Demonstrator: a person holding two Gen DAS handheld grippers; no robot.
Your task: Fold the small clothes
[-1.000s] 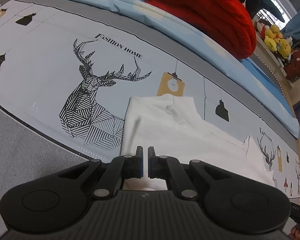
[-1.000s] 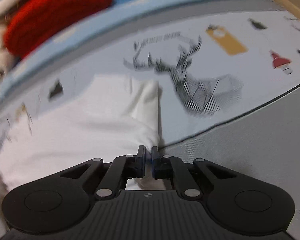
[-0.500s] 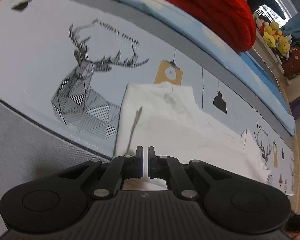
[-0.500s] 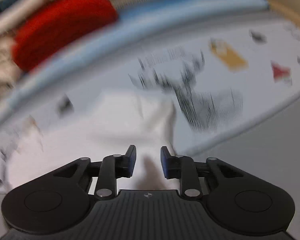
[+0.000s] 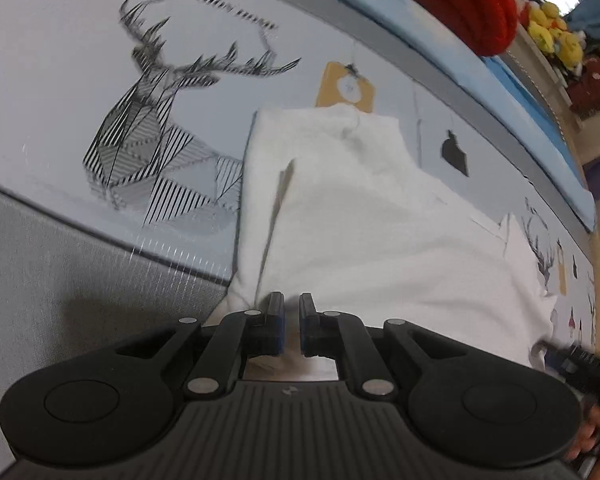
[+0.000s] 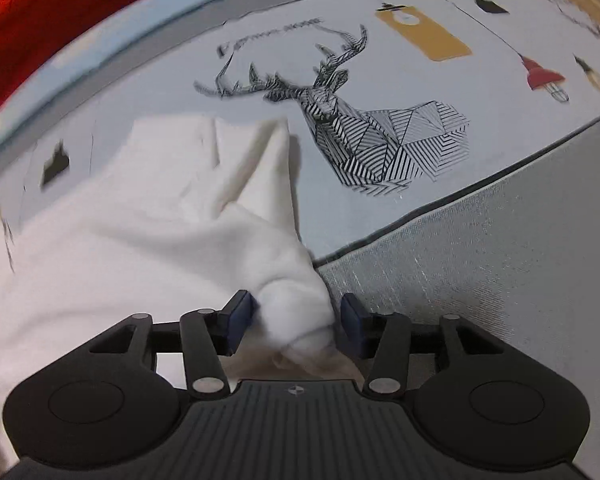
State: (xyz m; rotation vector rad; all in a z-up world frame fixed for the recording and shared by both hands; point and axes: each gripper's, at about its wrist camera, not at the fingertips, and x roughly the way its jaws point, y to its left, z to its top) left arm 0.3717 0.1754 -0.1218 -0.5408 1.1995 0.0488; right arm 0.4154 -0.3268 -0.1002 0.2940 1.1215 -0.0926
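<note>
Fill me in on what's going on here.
A person with a hand-held gripper in each hand is folding a white garment on a deer-print bedsheet. The left hand-held gripper sits at the garment's near edge with a narrow gap between its pads. The right hand-held gripper is wide open, with a bunched fold of the garment between its pads.

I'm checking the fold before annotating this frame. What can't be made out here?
- Left wrist view: whether the left gripper pinches the white garment; its own fingers cover the near hem.
- Left wrist view: the right gripper, blurred and cut by the edge.
- Right wrist view: the garment's left part, cut off by the frame.
- Both views: lettering above the deer print, motion-blurred.
</note>
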